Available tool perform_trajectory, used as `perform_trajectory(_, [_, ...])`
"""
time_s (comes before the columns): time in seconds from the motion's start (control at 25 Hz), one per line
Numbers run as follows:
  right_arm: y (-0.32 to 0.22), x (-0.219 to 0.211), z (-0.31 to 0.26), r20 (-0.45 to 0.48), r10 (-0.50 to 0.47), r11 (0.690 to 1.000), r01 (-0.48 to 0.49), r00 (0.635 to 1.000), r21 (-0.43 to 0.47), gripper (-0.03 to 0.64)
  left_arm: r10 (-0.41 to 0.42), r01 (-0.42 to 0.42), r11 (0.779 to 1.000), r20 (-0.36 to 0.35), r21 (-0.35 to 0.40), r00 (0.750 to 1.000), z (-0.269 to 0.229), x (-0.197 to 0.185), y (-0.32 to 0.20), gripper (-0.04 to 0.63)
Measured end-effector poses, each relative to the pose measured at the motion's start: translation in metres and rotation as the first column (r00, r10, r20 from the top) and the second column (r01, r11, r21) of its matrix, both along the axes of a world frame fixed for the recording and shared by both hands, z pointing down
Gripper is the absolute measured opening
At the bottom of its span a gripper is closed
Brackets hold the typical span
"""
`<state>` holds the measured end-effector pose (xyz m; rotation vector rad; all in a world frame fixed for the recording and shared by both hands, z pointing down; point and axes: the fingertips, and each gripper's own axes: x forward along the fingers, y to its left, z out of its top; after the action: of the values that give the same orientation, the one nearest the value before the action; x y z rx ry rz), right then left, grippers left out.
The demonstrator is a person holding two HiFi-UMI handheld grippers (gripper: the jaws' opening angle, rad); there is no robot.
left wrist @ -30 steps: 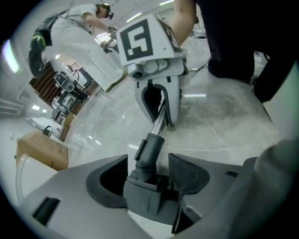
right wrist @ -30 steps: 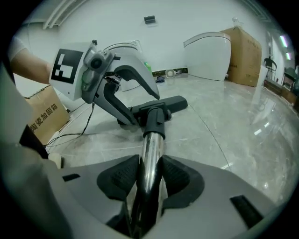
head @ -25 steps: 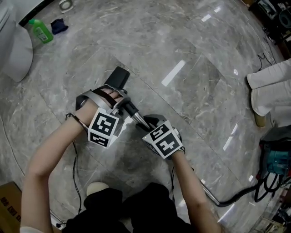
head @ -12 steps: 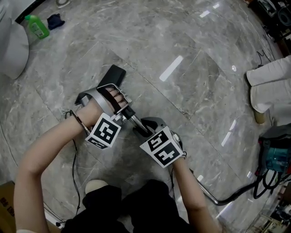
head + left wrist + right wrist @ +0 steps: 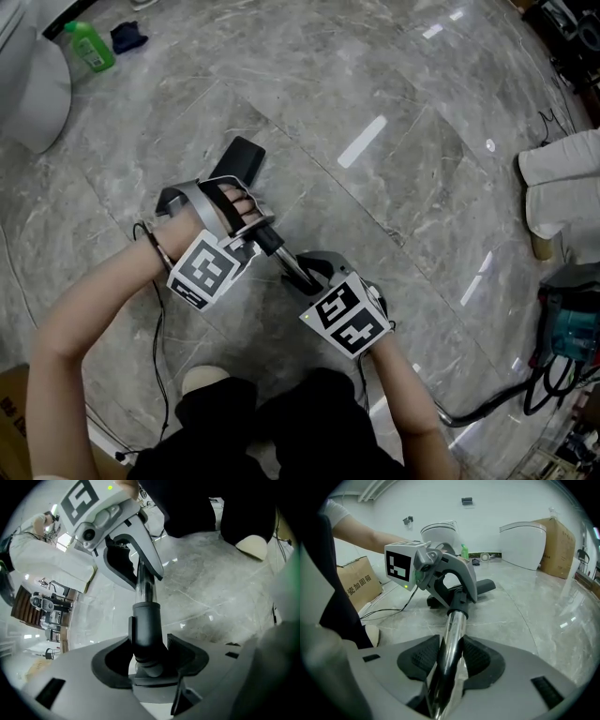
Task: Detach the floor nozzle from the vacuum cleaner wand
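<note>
The floor nozzle (image 5: 239,159) lies on the grey floor (image 5: 422,141), joined to the end of the shiny wand (image 5: 453,627). The left hand-held gripper (image 5: 150,654) has just been closing and now squeezes the nozzle's black neck (image 5: 147,625). The right hand-held gripper (image 5: 449,660) holds the wand tight, just behind. A green bottle (image 5: 92,47) stands well apart.

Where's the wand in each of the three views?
Head view: wand at centre, slanting down-right from the dark collar.
Left gripper view: wand at centre, rising from the collar.
Right gripper view: wand at bottom centre, running up to the collar.
Shared landmark: white shoe, bottom in head view, top right in left gripper view, lower left in right gripper view.
</note>
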<state>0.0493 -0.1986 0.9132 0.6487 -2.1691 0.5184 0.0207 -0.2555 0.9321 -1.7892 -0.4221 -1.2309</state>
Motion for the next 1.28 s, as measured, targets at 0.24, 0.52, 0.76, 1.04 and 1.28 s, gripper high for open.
perform_trajectory(0.24, [0.012, -0.004, -0.008, 0.04, -0.04, 0.999, 0.041, 0.998, -0.015, 0.161, 0.013, -0.016, 0.998, -0.055, -0.056, 0.998, -0.009, -0.007, 0.01, 0.23])
perform_trajectory(0.52, [0.025, -0.012, -0.016, 0.064, -0.089, 0.995, 0.091, 0.994, -0.028, 0.163, 0.03, -0.04, 0.991, -0.085, -0.125, 0.996, -0.017, -0.016, 0.021, 0.219])
perform_trajectory(0.76, [0.063, 0.073, 0.015, -0.203, -0.1, 0.986, 0.07, 0.974, -0.15, 0.175, -0.073, 0.021, 0.983, 0.283, 0.181, 0.956, -0.006, -0.175, -0.072, 0.204])
perform_trajectory(1.04, [0.033, 0.107, 0.004, -0.222, 0.032, 0.995, -0.052, 0.975, -0.085, 0.173, -0.297, 0.269, 0.953, 0.269, 0.137, 0.916, -0.015, -0.233, -0.063, 0.198])
perform_trajectory(1.28, [-0.007, 0.083, 0.001, -0.226, 0.015, 1.0, -0.021, 0.974, -0.023, 0.179, -0.212, 0.176, 0.972, 0.261, 0.155, 0.942, -0.006, -0.199, -0.006, 0.199])
